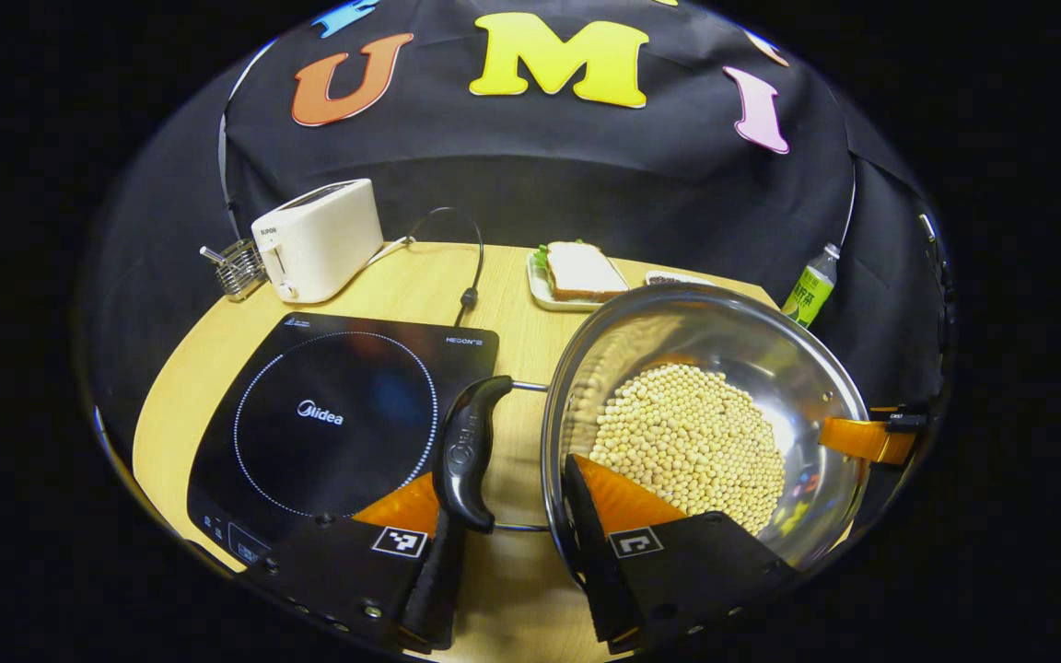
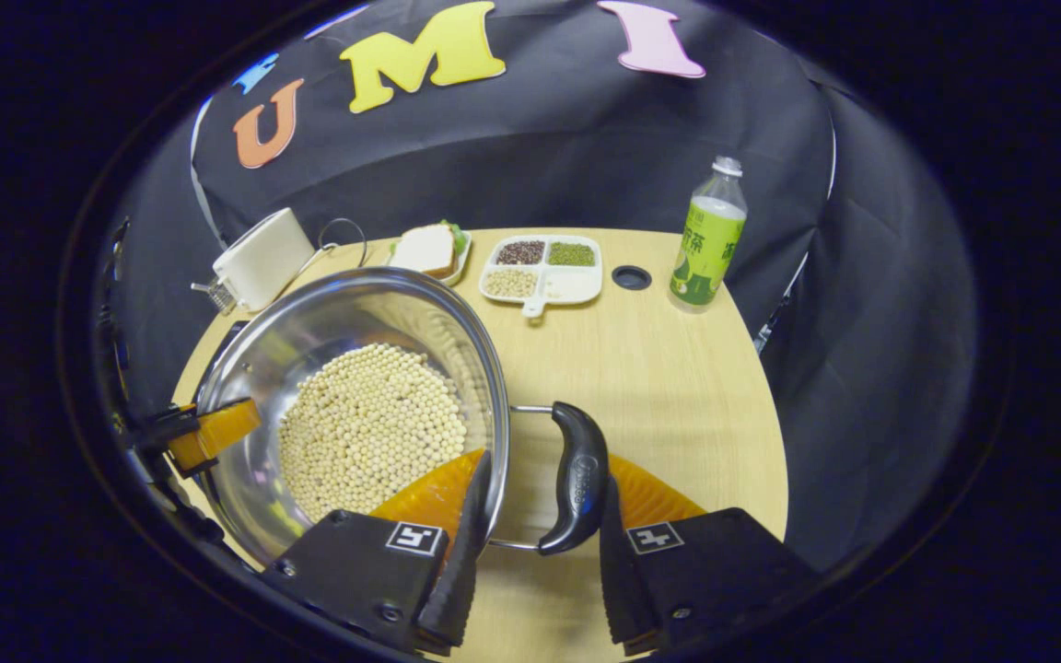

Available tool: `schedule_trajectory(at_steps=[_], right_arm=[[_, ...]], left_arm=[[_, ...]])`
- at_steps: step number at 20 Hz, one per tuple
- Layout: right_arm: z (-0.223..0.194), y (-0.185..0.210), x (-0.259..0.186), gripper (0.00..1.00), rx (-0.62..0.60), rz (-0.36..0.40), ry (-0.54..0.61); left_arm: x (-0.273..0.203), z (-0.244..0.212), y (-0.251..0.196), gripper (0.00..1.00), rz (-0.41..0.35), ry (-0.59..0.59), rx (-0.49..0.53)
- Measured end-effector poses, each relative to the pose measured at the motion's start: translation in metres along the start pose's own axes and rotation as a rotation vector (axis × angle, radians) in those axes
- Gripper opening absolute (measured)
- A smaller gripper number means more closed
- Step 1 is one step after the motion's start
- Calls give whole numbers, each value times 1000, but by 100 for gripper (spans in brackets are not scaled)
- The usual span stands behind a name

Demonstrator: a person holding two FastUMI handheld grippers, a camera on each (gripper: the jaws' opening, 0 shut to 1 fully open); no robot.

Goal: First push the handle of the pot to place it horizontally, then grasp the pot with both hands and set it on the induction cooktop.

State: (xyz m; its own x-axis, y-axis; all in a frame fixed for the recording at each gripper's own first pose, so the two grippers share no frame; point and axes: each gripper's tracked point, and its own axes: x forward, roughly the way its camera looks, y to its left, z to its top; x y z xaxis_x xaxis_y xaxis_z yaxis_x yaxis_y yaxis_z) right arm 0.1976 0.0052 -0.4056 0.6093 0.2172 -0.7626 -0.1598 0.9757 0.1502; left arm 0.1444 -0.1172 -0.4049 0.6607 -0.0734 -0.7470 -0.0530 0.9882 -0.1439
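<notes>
Two tools bracket the pot (image 1: 705, 414); our left tool (image 1: 512, 516) and right tool (image 2: 540, 516) each straddle rim and handle, fingers apart, not clamped; pot beside the cooktop (image 1: 337, 428) on the bench (image 2: 659, 368); uneven grips could tilt it, spilling beans (image 2: 369, 428).

A shiny round steel pot (image 1: 705, 414) holding a heap of pale yellow beans (image 1: 689, 442) sits on the round wooden table (image 2: 659, 368), just right of the flat black induction cooktop (image 1: 337, 424). Far left stands a white box toaster (image 1: 317, 239) with a small wire rack (image 1: 238, 267) at its left. Behind the pot lies a sandwich on a white plate (image 1: 578, 274); right of it a divided white tray of grains (image 2: 542, 267), then a green plastic bottle (image 2: 707, 241) at the far right edge.
</notes>
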Motion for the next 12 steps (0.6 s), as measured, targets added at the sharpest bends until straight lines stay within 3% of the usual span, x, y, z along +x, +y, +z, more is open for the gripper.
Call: schedule_trajectory(at_steps=[12], right_arm=[[9, 65, -10, 56, -6, 33, 1]], left_arm=[[-24, 14, 60, 57, 37, -17, -19]])
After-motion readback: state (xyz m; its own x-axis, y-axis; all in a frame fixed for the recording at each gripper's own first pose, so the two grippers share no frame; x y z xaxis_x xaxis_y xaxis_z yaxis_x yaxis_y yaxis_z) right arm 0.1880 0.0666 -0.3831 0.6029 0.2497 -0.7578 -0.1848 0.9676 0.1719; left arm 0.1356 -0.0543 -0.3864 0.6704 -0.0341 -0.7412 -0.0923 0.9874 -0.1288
